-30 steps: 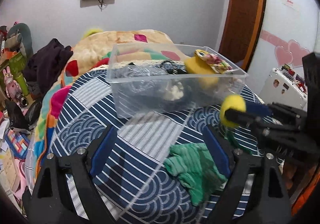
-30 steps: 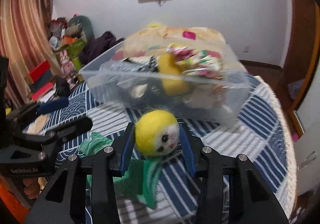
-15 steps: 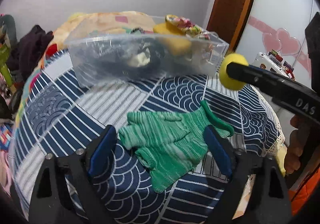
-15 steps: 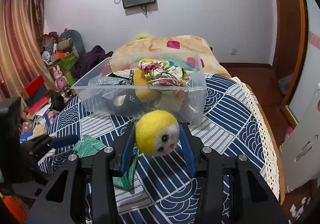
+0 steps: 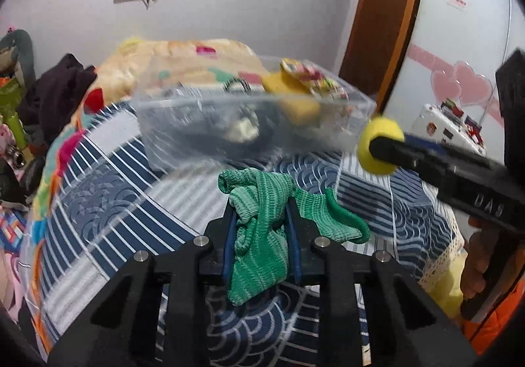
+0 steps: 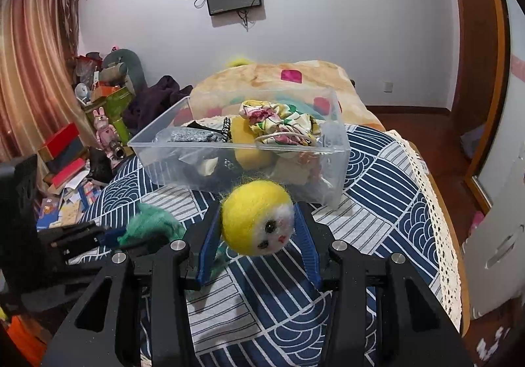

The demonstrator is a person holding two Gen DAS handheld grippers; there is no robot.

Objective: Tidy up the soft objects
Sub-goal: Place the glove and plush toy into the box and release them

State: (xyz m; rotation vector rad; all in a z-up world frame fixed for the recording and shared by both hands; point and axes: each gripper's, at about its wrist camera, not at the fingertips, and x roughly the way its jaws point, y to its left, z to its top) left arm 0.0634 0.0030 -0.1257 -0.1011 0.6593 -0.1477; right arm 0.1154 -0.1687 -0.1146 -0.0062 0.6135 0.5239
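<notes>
Your left gripper (image 5: 261,229) is clamped on the green knit glove (image 5: 262,235); your right gripper (image 6: 257,226) is clamped on the yellow felt ball doll (image 6: 257,217). Clear plastic bin (image 6: 183,153) sits at 12 o'clock on the bedspread (image 6: 377,203).

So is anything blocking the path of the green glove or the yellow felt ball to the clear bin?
Nothing visible. The left gripper holds the green glove, the right gripper the yellow felt ball; only bare blue quilt lies before the open-topped clear bin.

Left gripper (image 5: 261,219) clamped tight — jaws nearly together; right gripper (image 6: 257,229) closed wider, extended forward.
</notes>
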